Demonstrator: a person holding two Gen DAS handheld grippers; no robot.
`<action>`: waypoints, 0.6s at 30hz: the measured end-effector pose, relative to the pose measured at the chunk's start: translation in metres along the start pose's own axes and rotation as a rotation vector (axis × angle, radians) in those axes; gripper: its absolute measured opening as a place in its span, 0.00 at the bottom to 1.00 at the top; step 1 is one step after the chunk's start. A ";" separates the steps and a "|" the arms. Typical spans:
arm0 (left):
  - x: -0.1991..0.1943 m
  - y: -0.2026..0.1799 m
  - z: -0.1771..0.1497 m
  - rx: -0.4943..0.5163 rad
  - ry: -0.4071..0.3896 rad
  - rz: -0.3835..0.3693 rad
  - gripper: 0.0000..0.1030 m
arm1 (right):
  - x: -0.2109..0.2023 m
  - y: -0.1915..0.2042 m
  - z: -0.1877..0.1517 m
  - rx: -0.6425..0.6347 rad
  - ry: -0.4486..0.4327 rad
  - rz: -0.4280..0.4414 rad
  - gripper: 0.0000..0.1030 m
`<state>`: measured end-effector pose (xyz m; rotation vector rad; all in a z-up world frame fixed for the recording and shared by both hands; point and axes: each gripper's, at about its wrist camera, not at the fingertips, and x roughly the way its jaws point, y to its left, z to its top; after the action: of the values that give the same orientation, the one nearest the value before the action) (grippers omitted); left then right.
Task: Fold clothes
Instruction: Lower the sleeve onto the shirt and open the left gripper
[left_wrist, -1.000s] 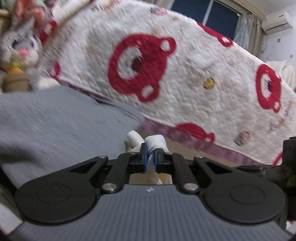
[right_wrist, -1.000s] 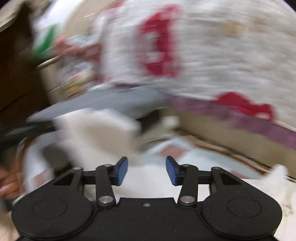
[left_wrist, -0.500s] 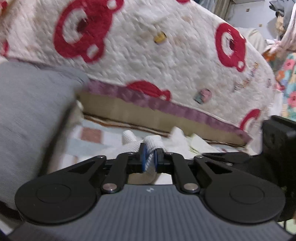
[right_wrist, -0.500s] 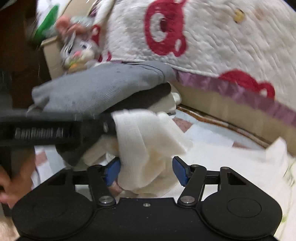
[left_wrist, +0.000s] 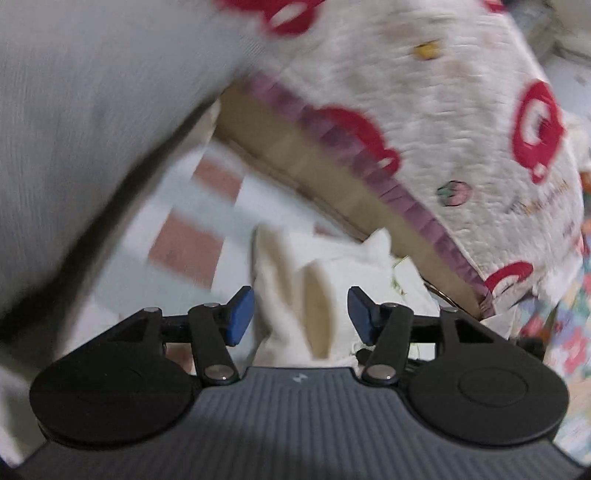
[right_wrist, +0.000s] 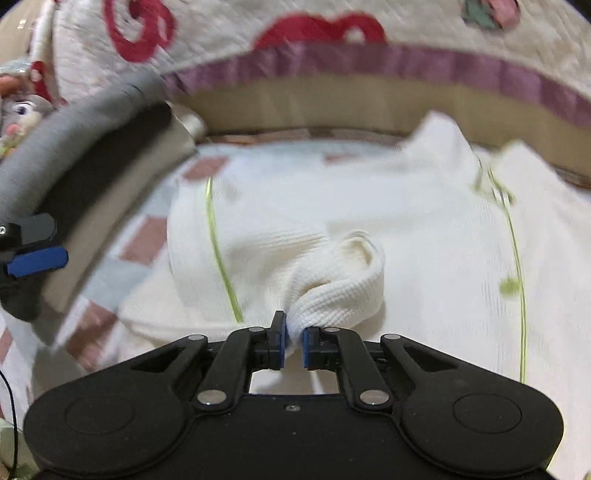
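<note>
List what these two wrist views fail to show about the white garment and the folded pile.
- White garment: its full outline, cut off by the right wrist view's edge and the right gripper.
- Grey folded pile: motion-blurred in the left wrist view; items uncountable.
- Left gripper: open; contact with the cloth unclear.

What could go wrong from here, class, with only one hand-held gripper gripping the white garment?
1. The right hand-held gripper pinches only a small bunch of the white knit garment, which may slip free.
2. The left hand-held gripper is open, so the fold could sag unsupported.
3. The nearby grey clothes stack could be knocked.
</note>
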<state>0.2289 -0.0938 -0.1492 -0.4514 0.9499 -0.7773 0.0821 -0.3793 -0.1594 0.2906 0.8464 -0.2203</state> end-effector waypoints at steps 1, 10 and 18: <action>0.004 0.004 -0.001 -0.012 0.012 0.006 0.53 | 0.000 0.001 -0.003 -0.011 0.005 -0.022 0.14; 0.014 -0.016 -0.007 0.130 0.020 -0.032 0.53 | -0.036 0.021 -0.013 -0.143 -0.146 -0.221 0.34; 0.004 -0.054 -0.014 0.408 -0.086 0.091 0.51 | -0.003 0.053 0.020 -0.150 -0.038 0.110 0.64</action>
<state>0.1975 -0.1324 -0.1238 -0.0837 0.7030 -0.8373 0.1105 -0.3364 -0.1364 0.1910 0.8027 -0.0594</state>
